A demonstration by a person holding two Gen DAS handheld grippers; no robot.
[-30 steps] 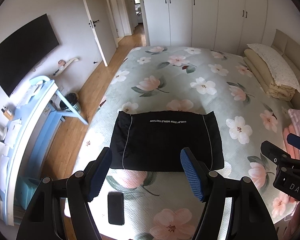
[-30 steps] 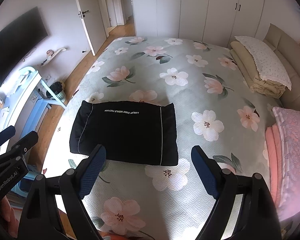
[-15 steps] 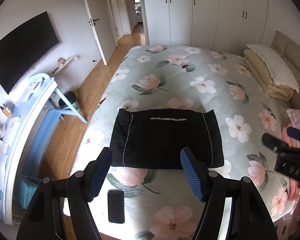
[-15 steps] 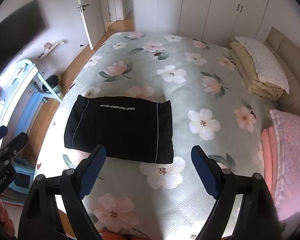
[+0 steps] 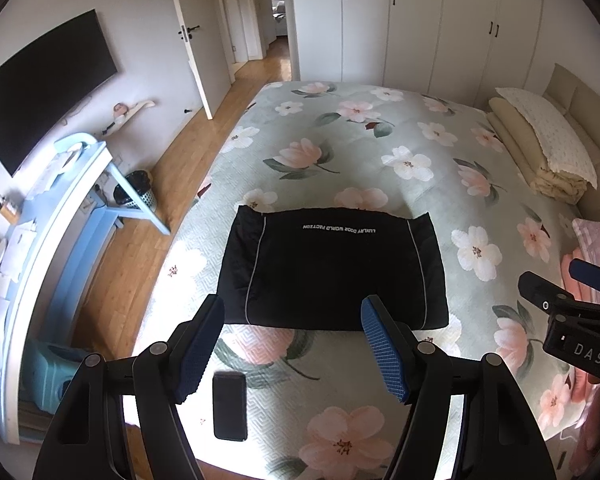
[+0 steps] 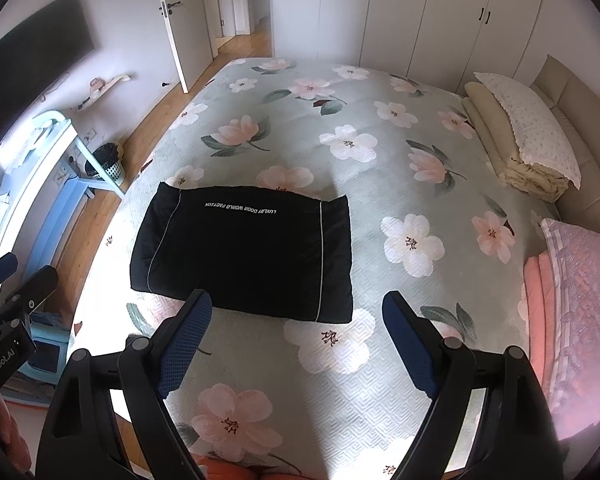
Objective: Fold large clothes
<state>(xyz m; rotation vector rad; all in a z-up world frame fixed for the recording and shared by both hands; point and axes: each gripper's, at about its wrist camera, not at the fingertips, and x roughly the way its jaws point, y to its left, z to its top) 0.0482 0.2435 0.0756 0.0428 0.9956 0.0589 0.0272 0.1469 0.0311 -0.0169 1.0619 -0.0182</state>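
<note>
Black padded garment [image 5: 332,272], folded flat on bed [image 5: 400,152] just beyond phone [image 5: 230,406]; likely soft, bulky, light, best pinched at near corners; left tool [image 5: 292,344] and right tool [image 6: 296,340] wide open, empty.

A wide bed [image 5: 380,160] under a pale green quilt printed with pink and white flowers fills the room, with white wardrobe doors [image 5: 420,20] along the wall past its far edge and a beige padded headboard [image 5: 580,112] at its right edge. Left of the bed runs a wooden floor [image 5: 132,248], with a light blue desk [image 5: 76,184], a black wastebasket [image 5: 134,188], a dark wall-mounted screen [image 5: 48,80] and an open white door [image 5: 196,36]. Daylight brightens the quilt's near left corner.
</note>
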